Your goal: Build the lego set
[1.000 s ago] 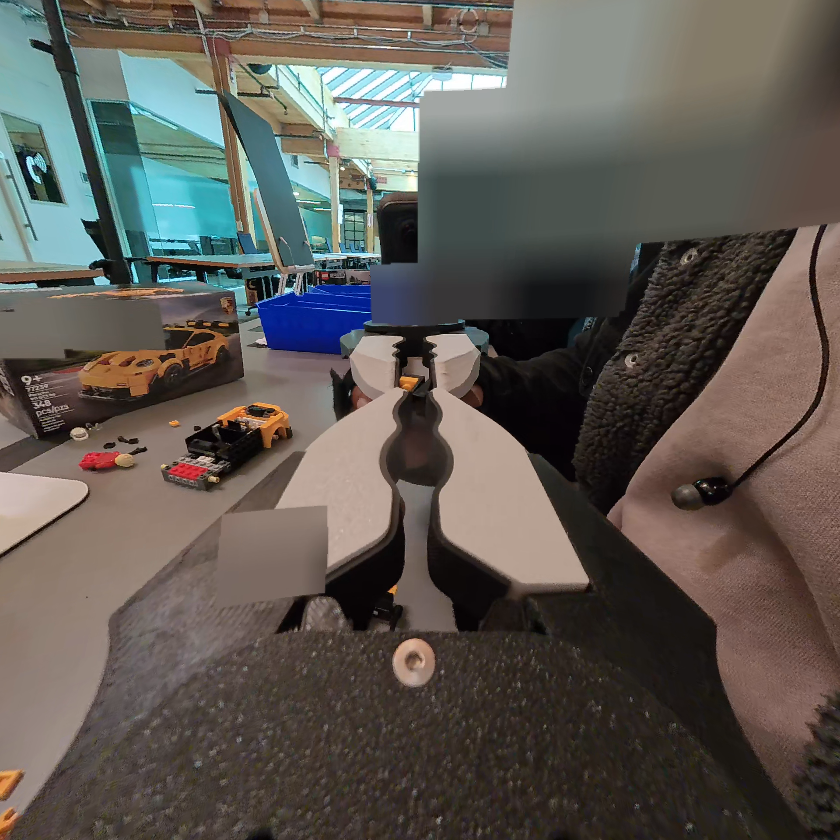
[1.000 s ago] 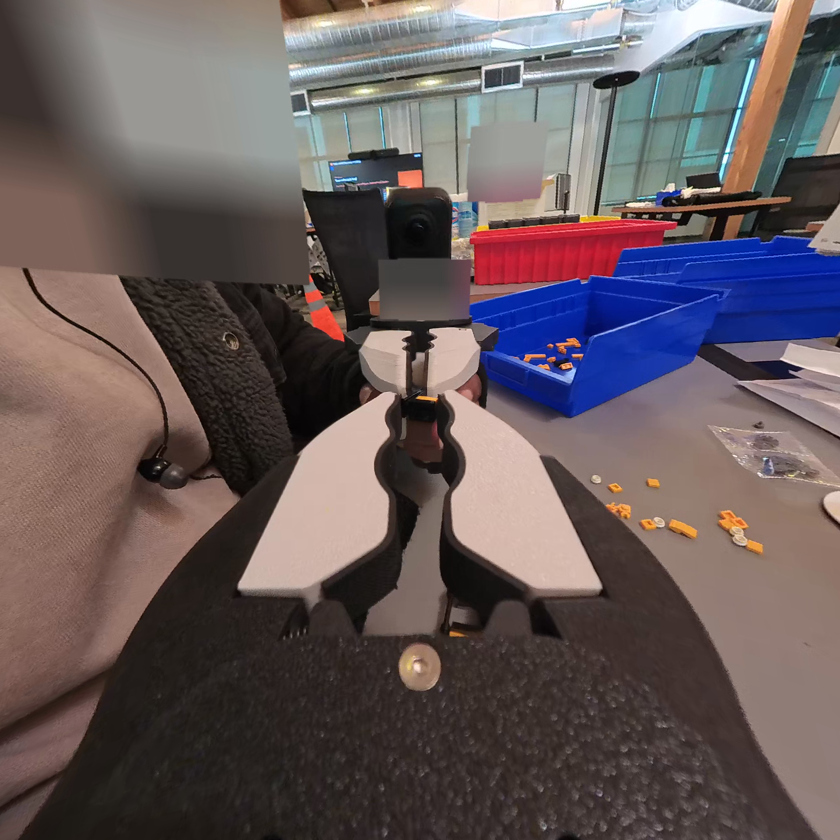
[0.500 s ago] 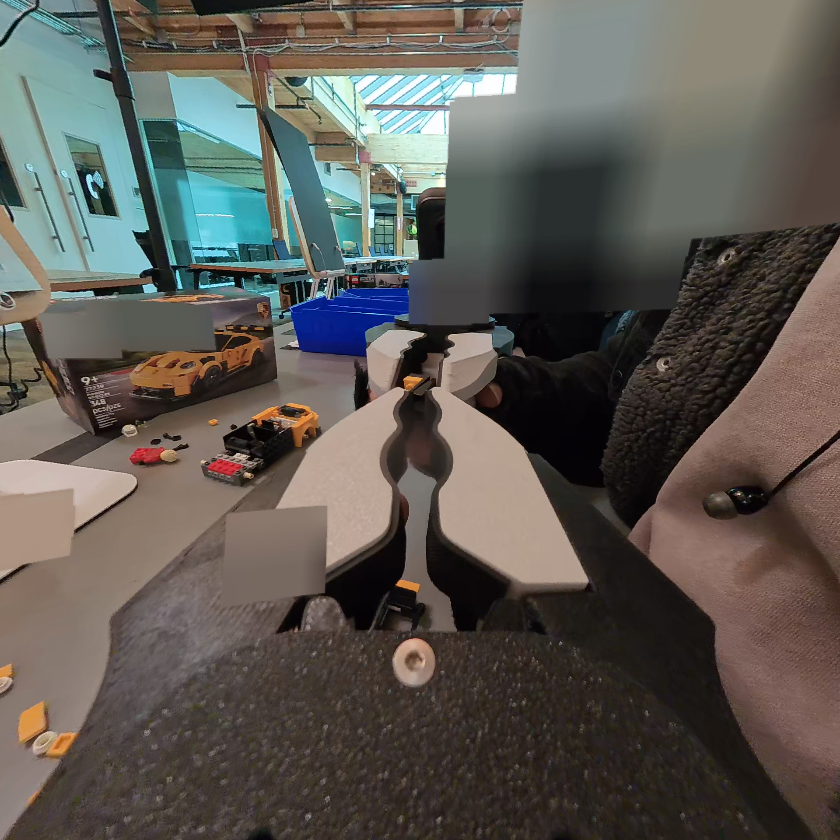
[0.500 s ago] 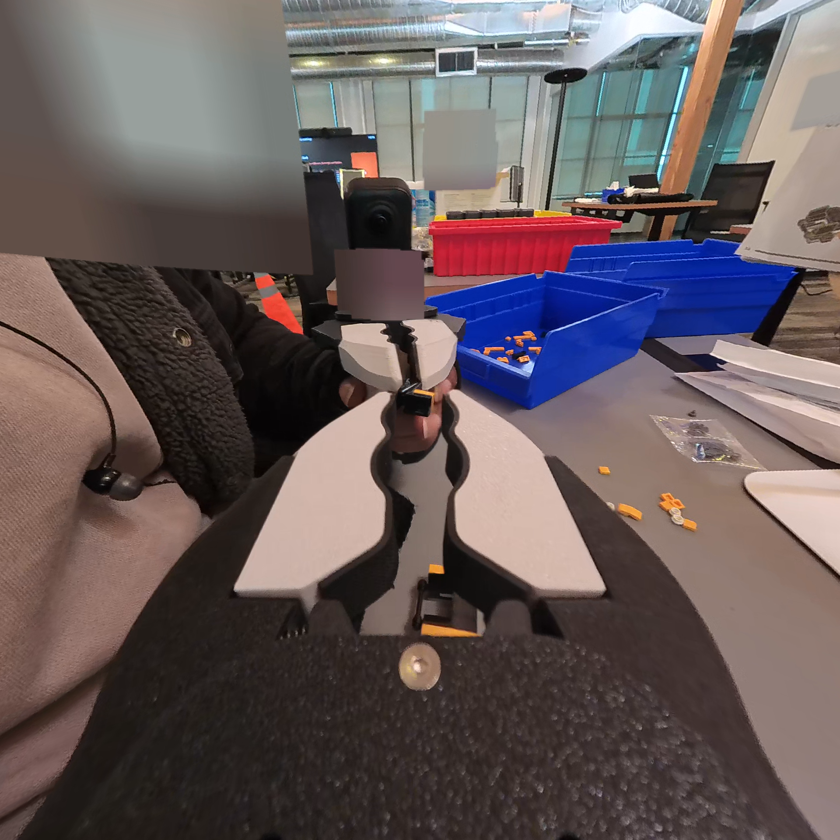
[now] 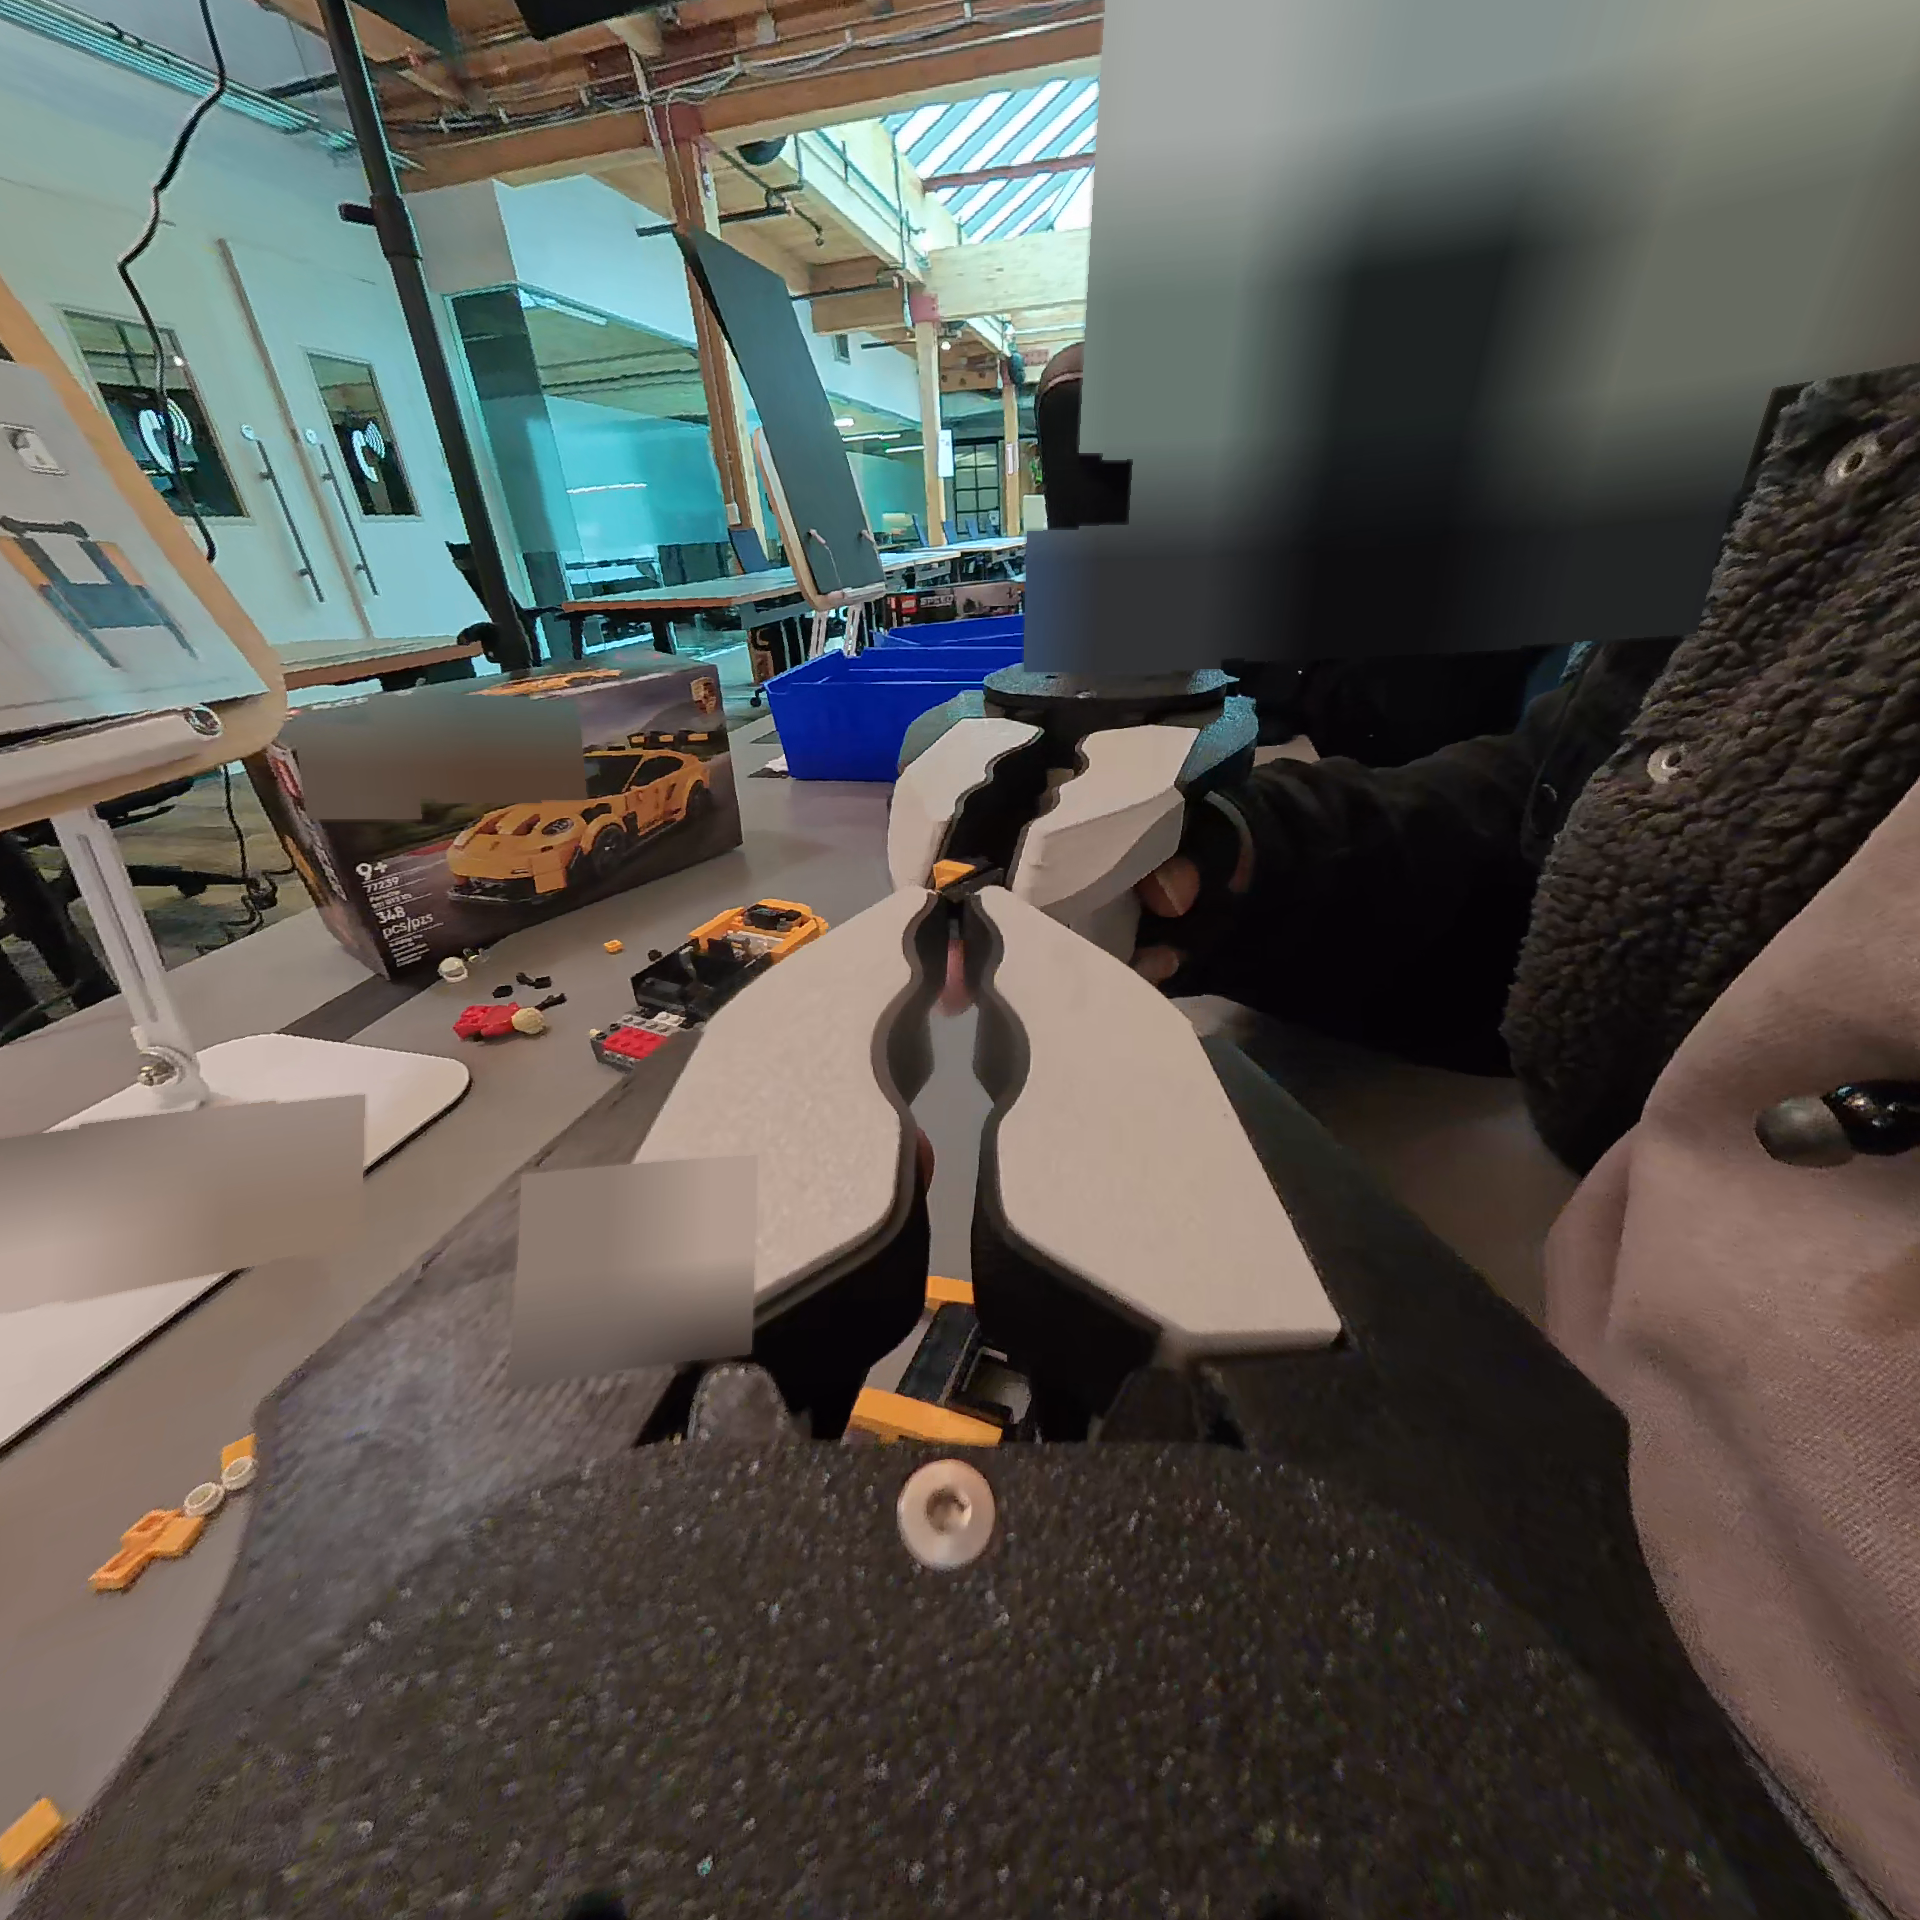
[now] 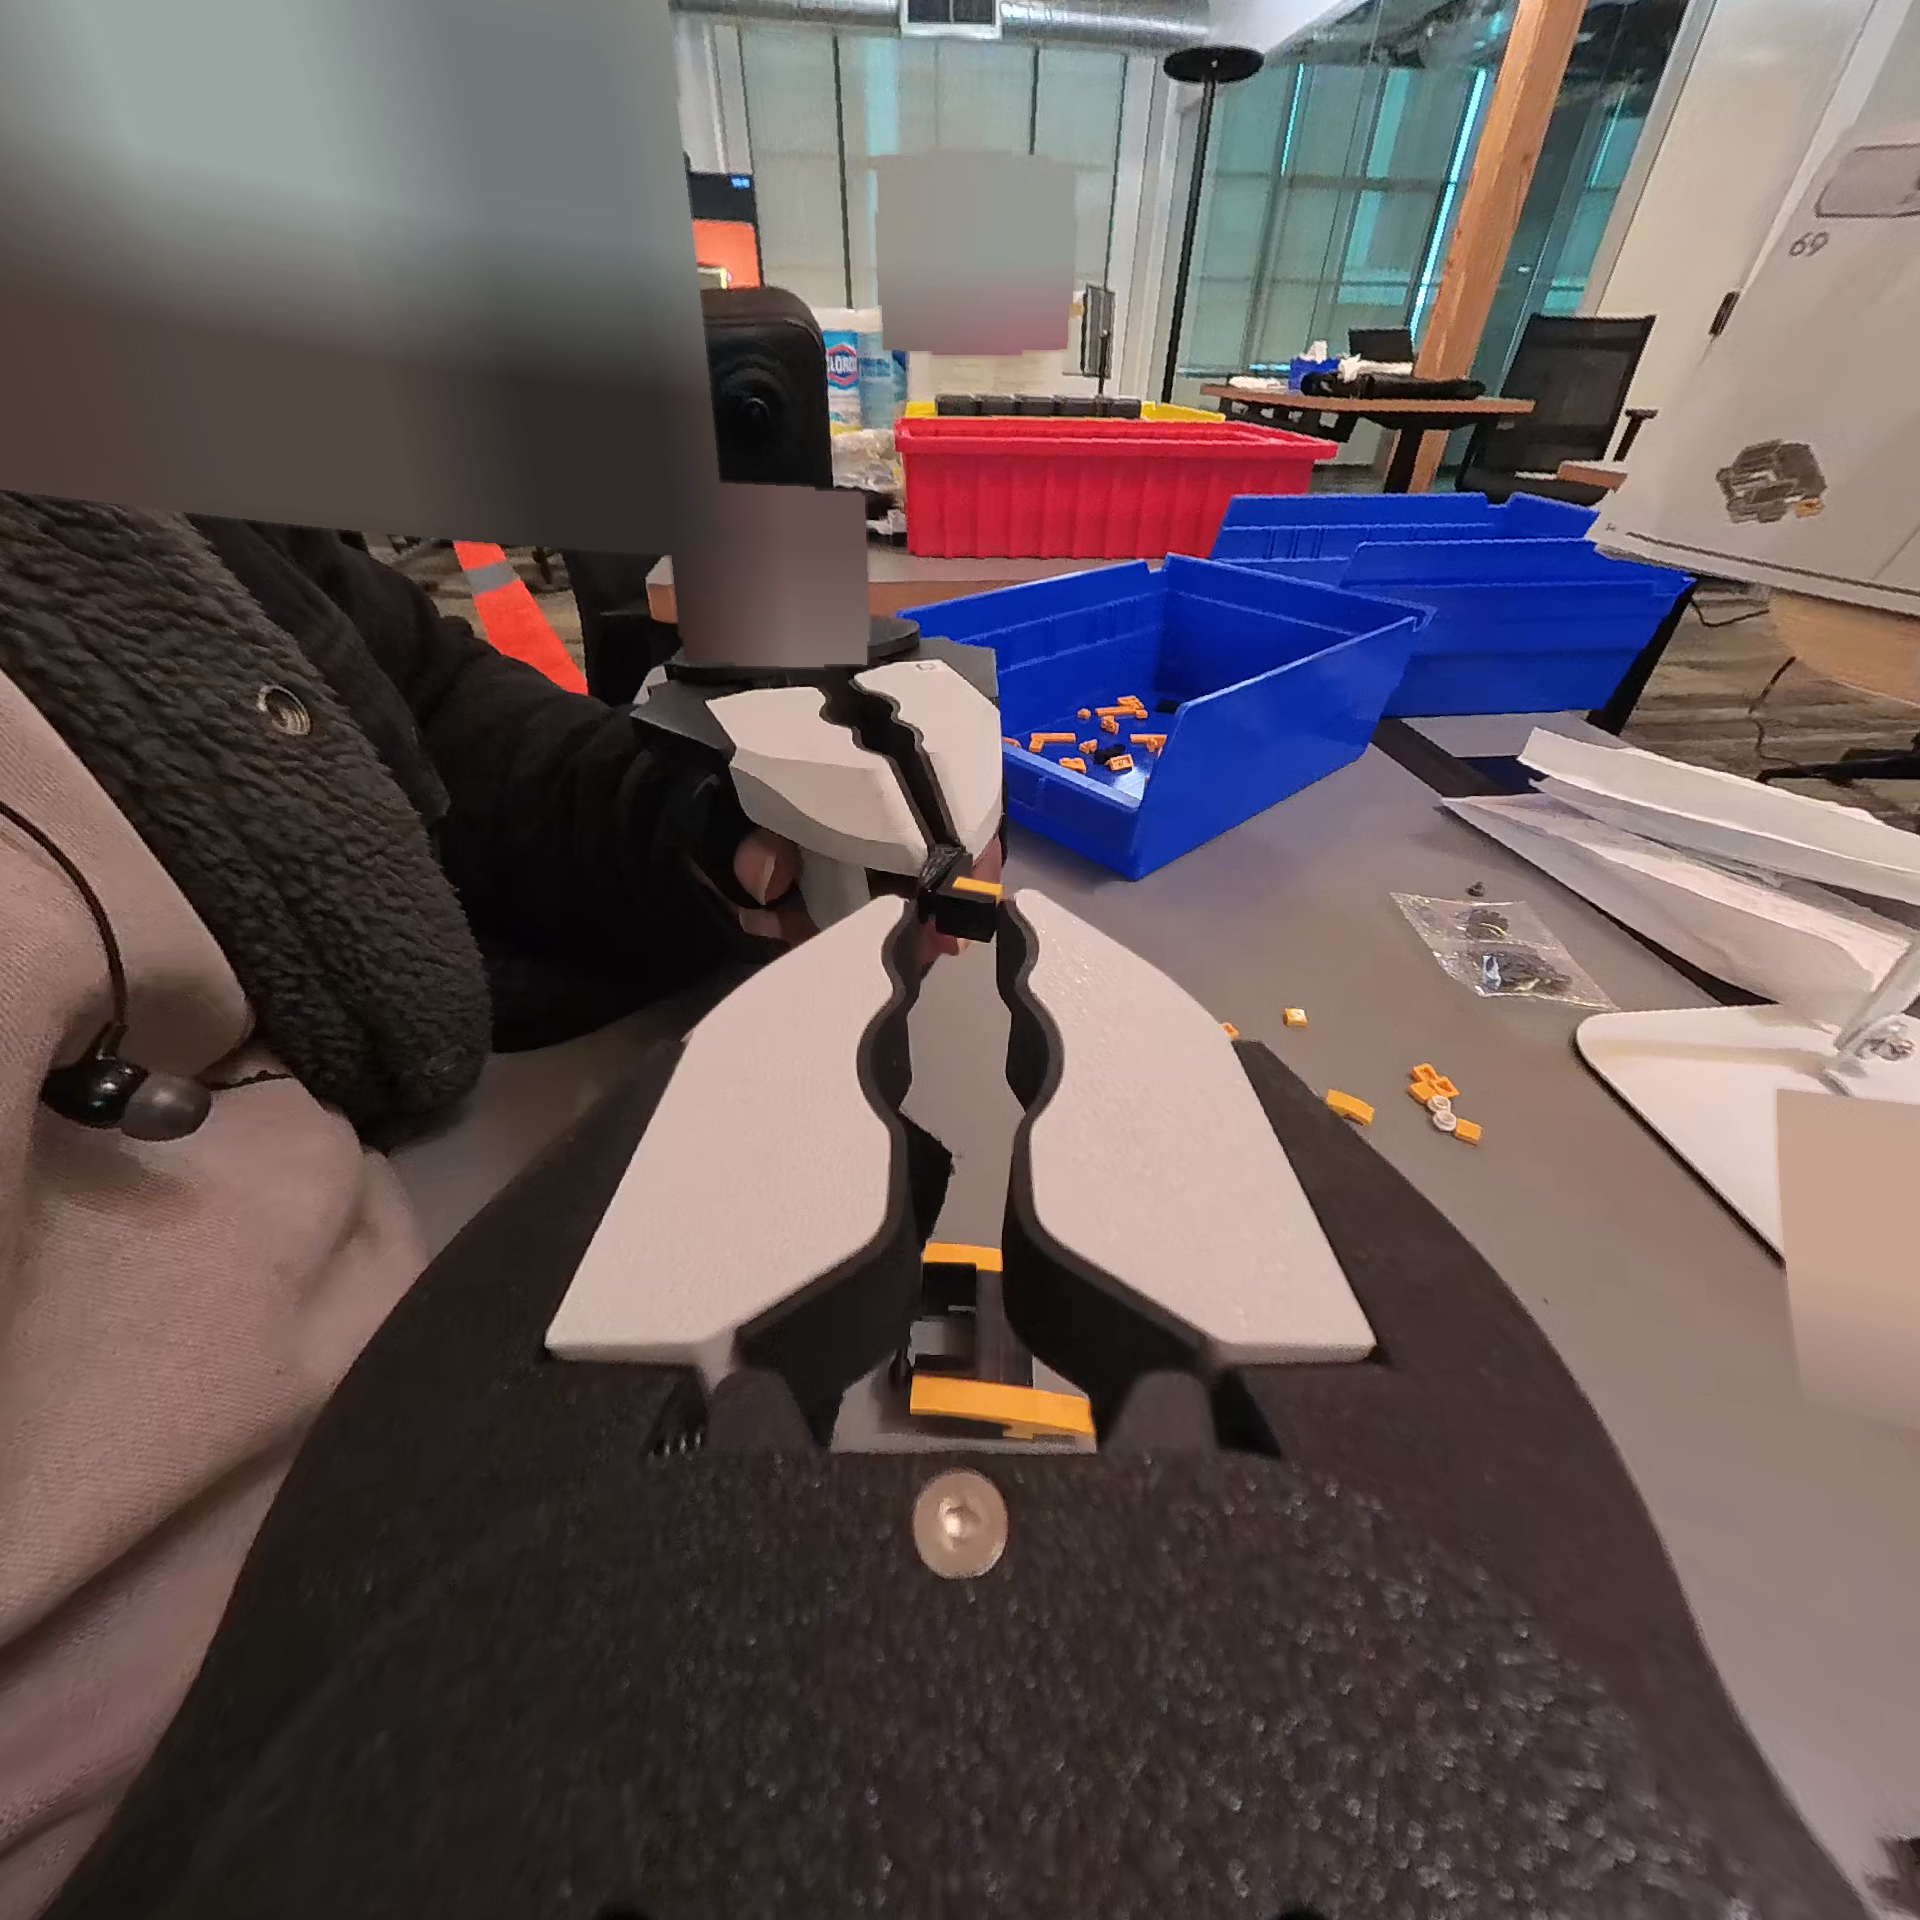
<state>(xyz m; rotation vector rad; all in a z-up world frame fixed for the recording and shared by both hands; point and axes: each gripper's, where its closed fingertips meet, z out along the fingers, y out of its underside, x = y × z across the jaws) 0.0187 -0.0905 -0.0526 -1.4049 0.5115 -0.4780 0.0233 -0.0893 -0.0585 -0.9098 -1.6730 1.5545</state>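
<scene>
Both grippers raised tip to tip in front of the person's chest, meeting over a small black-and-orange piece. Left gripper pressed nearly together, tips at the piece; right gripper likewise narrowed onto it, though which one truly carries the piece cannot be told for sure. Likely a small sub-assembly being pressed together or passed across in the air. Partly built car chassis, black with orange rear and red bricks at the front, lying on the grey surface well apart from the grippers, near the set box. Loose bits beside it: a red piece, small black and white parts. More orange pieces scattered on the surface, a sealed parts bag, and orange parts in the blue bin. Instruction sheet on a white stand. Judged early to middle stage: only the base done, bodywork and most parts left.
</scene>
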